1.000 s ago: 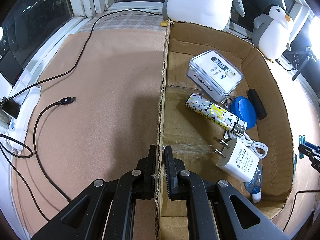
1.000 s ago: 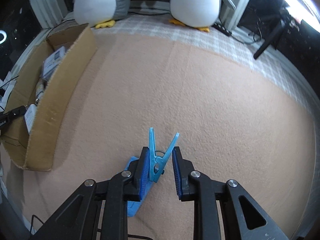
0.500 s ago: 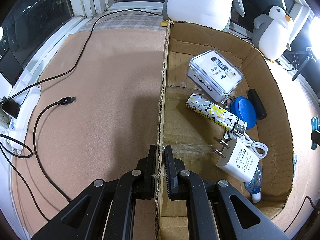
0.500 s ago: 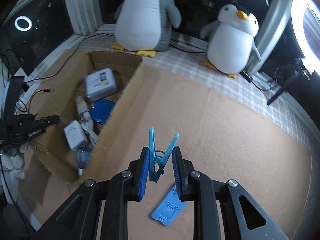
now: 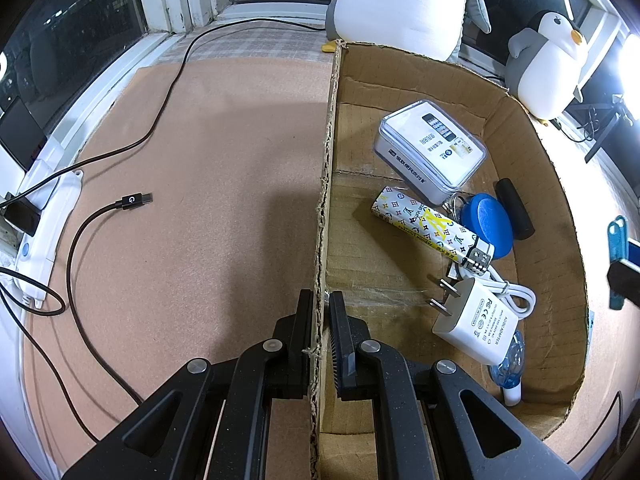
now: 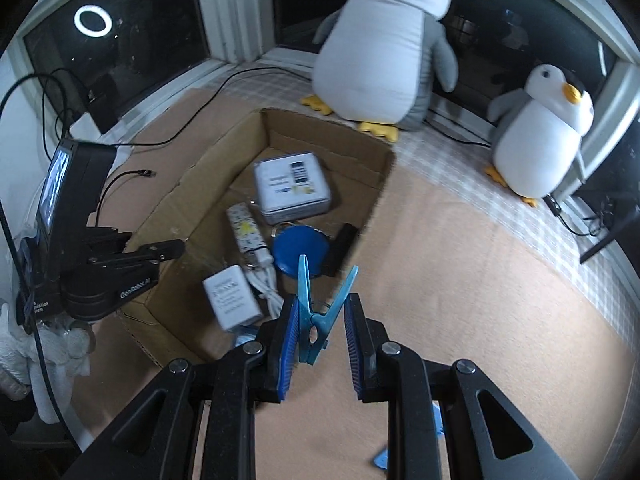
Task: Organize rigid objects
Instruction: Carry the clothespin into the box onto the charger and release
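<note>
two grippers are at work over the tan mat. the left gripper (image 5: 321,322) sits low in the middle of its view, its jaws closed tight on the near wall of the cardboard box (image 5: 327,168), one finger outside and one inside. the right gripper (image 6: 320,334) is at the bottom centre of its view, clamped on a blue clothespin (image 6: 318,312) whose two prongs stick up in a v above the fingertips; the left pad presses it, though i can't quite tell whether the right pad touches. behind the pin, in the middle of the frame, the box holds a white boxed case (image 6: 292,188), a patterned stick (image 6: 248,232), a blue round disc (image 6: 300,252), a black bar (image 6: 340,248) and a white charger (image 6: 232,300) with its cable. two plush penguins (image 6: 384,48) stand at the upper right by the dark window.
</note>
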{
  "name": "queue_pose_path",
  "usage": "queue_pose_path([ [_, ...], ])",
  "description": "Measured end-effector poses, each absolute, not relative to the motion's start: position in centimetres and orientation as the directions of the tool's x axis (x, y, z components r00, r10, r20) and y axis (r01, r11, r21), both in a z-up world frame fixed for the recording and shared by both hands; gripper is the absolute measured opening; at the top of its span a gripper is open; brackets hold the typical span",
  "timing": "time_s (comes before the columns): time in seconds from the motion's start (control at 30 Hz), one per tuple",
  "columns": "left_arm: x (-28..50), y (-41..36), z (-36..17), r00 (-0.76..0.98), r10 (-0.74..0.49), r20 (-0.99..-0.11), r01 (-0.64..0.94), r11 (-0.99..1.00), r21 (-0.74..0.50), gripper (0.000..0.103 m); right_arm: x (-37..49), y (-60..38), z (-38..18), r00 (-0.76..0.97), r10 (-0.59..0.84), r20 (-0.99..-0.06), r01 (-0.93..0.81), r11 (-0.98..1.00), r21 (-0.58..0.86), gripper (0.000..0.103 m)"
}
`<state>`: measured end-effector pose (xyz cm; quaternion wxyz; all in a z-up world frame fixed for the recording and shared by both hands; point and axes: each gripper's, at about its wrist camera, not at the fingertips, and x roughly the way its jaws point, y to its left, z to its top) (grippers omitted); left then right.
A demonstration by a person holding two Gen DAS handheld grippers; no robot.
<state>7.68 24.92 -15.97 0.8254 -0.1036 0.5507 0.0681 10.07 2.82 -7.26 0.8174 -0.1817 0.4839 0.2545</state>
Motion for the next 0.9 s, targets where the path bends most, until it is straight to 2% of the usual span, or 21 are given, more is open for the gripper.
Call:
queue_pose_path([
  [0.4, 7.7, 24.9, -16.0, 0.384, 0.003, -0.923, -0.225, 0.97, -0.091, 0.007, 10.1, 5.7, -9.9, 0.292, 0.282, -0.914, -0.625, 0.779, 0.041, 0.021],
  [0.9, 7.8, 24.9, -16.0, 0.384, 0.005, -0.923, -0.226, 0.97, -0.089, 0.007, 9.7, 7.1, -11.7, 0.25, 0.276, -0.928, -0.641, 0.766, 0.055, 0.021],
])
